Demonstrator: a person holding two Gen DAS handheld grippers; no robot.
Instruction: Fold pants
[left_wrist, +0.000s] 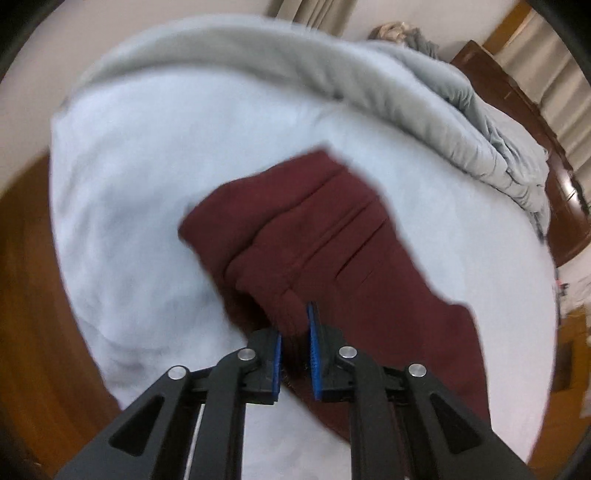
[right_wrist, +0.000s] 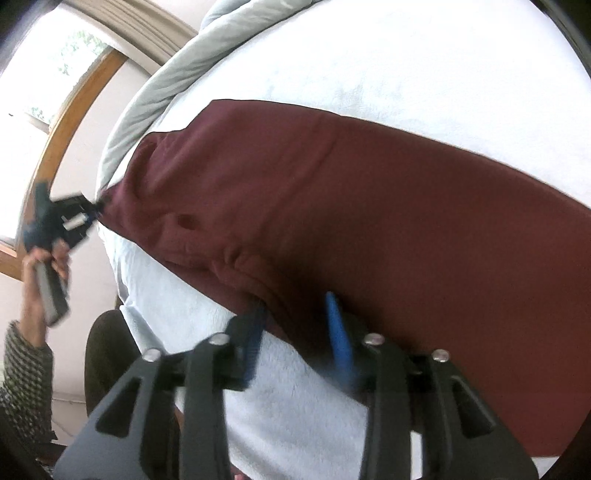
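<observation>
Pants (left_wrist: 332, 236) bunch inside the clamped left claw (left_wrist: 295, 332); right claw (right_wrist: 295, 317) gapes astride their edge.

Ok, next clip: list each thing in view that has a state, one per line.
pants: maroon, stretched across the bed, held at two spots along one edge.
left gripper: shut on a bunched edge of the pants.
right gripper: around the pants' edge, fingers apart; grip unclear through blur.
blanket: grey, bunched along the far side of the bed.
</observation>
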